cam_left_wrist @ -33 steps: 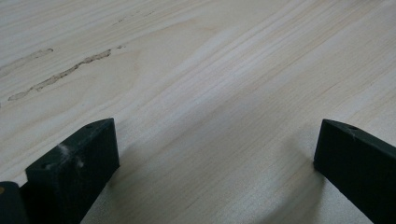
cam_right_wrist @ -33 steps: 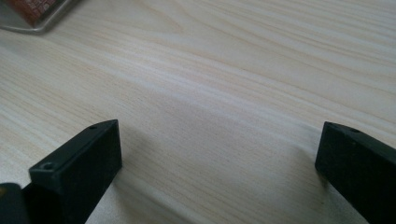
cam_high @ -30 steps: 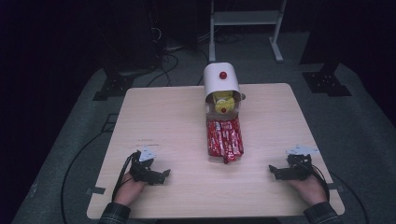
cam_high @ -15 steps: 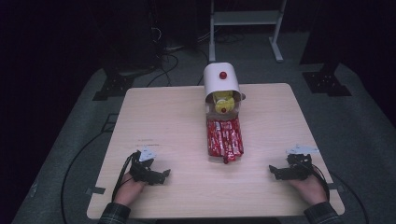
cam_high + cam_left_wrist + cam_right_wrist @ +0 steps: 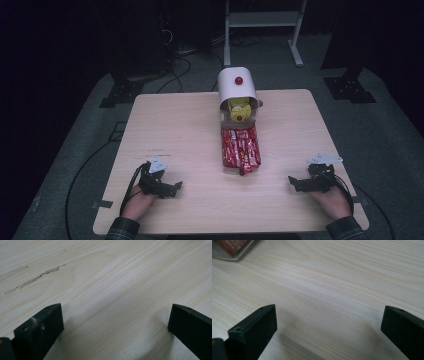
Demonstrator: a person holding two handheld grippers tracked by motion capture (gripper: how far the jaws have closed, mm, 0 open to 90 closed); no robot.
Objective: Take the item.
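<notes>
The light wooden table [image 5: 190,125] carries everything. At its far middle lies a white cylindrical container [image 5: 237,90], tipped on its side, a red knob on its closed far end and its open mouth facing the person; something yellow with a red spot sits in that mouth. Just in front of the mouth lies a red snack packet [image 5: 240,148] in a clear wrapper, its long axis running from the container toward the person, the near end pointing at the table's front edge. The left gripper [image 5: 172,187] rests at the near left, the right gripper [image 5: 294,183] at the near right, both well apart from the packet. Each gripper's jaws stand wide apart over bare wood, holding nothing.
</notes>
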